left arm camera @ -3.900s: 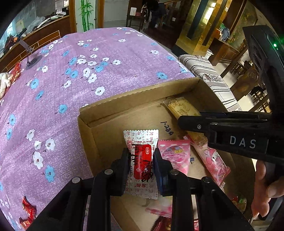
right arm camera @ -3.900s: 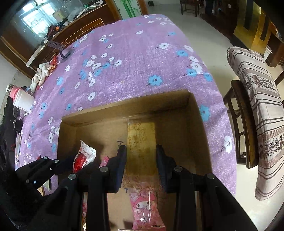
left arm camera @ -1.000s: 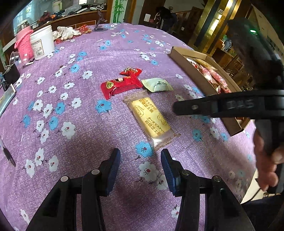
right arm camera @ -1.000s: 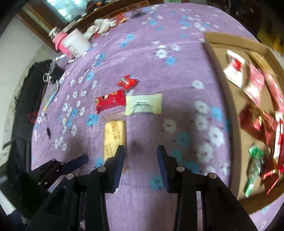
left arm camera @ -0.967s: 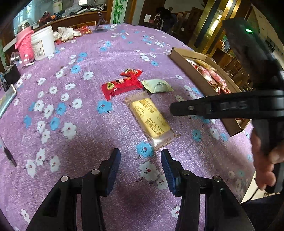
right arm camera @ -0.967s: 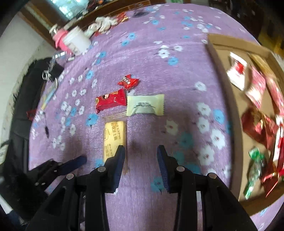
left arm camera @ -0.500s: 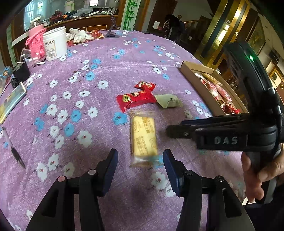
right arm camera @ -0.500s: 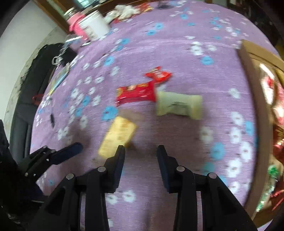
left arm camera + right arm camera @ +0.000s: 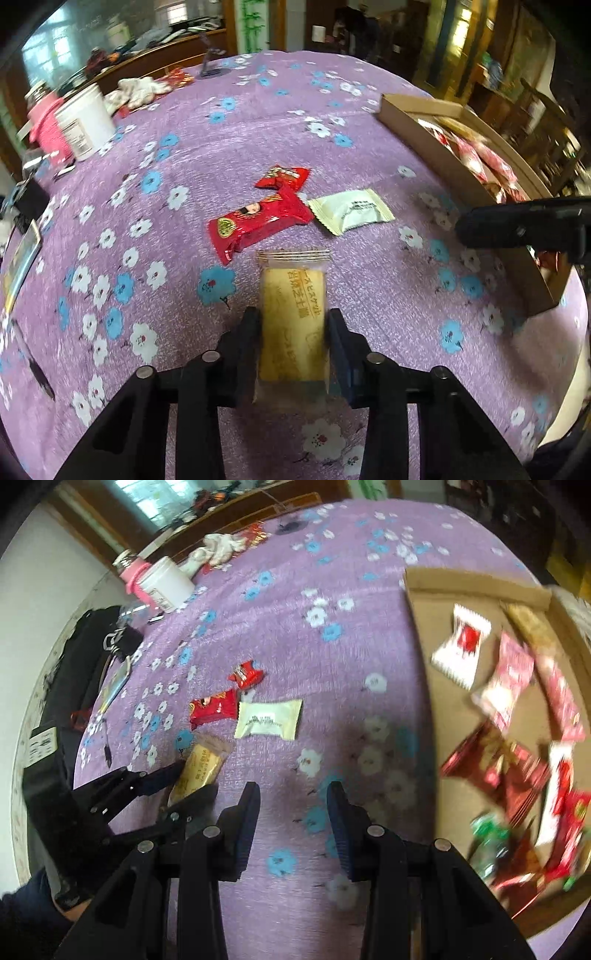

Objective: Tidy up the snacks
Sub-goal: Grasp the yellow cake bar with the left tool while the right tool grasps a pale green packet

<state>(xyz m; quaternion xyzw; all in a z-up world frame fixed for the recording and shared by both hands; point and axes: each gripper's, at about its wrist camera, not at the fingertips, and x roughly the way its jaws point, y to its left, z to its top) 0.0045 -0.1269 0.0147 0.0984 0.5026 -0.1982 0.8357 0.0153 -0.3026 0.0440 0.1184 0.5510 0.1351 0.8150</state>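
Closing on the yellow biscuit packet (image 9: 293,325), the left gripper (image 9: 293,347) has the packet lying lengthwise between its jaws on the purple flowered tablecloth (image 9: 229,155), and the pads look to be meeting the packet's long edges — a grip that seems about complete. To do this well, I would let the squeeze settle on the firm biscuit body rather than on the crinkled seal at the far end, and lift only once the wrapper stops sliding (a thin film like this may slip or buckle). A straight lift, clear of the long red wrapper (image 9: 255,221) just beyond it, should keep the neighbours undisturbed; the pale green sachet (image 9: 351,210) and the small red candy (image 9: 284,175) lie a little farther on.

The right gripper (image 9: 293,823) hovers above bare cloth, jaws apart with nothing between them. Its likely job is the sachet next — then both go to the cardboard box (image 9: 424,686), already partly filled with snacks.
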